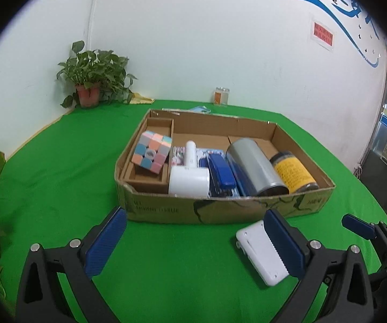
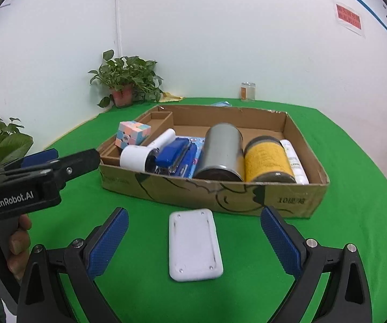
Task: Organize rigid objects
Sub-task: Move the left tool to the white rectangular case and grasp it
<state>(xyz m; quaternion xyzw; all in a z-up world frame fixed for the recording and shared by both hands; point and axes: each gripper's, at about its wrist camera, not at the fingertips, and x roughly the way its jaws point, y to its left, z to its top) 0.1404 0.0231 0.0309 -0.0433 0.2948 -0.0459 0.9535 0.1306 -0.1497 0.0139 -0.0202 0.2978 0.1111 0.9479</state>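
The right gripper stands with its jaws spread wide and grasps nothing; in the right wrist view a flat white case lies on the green cloth between the two blue pads, touching neither. The left gripper is likewise released and empty, its pads far apart low in the left wrist view, where the same white case lies at lower right, partly hidden behind the right-hand pad. A hand grips the left tool's handle at the lower left edge of the right wrist view.

Just beyond the case sits a shallow cardboard box, centre frame. Inside it, from left to right: a pastel puzzle cube in a small inner tray, a white handheld device, a blue stapler, a silver tin on its side, a yellow-labelled can and a white tube against the right wall.

A potted plant and a small glass jar stand by the wall at the top
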